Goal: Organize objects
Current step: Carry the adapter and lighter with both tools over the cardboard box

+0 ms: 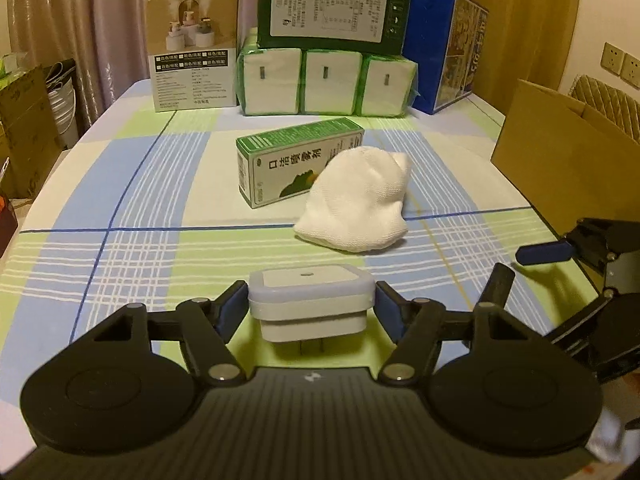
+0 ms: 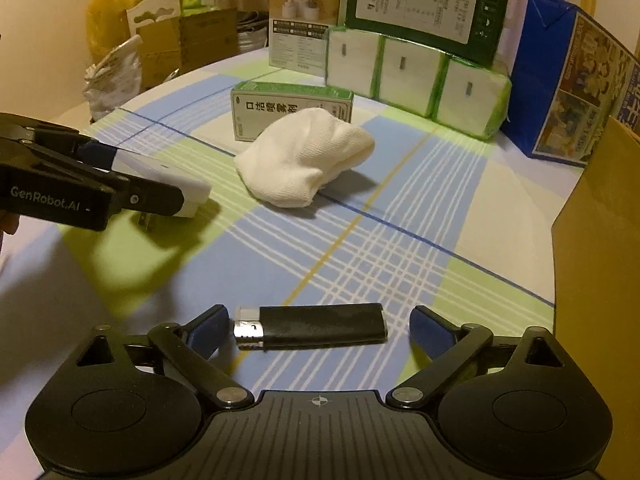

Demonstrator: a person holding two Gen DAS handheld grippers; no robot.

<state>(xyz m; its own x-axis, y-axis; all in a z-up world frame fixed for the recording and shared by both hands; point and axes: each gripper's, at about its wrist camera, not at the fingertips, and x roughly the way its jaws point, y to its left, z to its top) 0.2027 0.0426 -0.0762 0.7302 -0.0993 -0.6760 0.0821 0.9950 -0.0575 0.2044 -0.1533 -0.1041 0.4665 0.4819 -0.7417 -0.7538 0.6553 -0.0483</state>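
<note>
Two hand-held grippers: left (image 1: 311, 306) clamps a white plug-in night light (image 1: 311, 300), right (image 2: 318, 330) spread around a black lighter (image 2: 312, 326).

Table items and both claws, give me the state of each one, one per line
Left claw: shut on the white plug, lifted off the table.
White plug: held, prongs down.
Right claw: open around the lighter, pads apart from it.
Lighter: lying flat, not gripped.
White cloth: bunched, leaning on the green box.
Green box: closed, on its long side.
Cardboard box: flap open.
</note>
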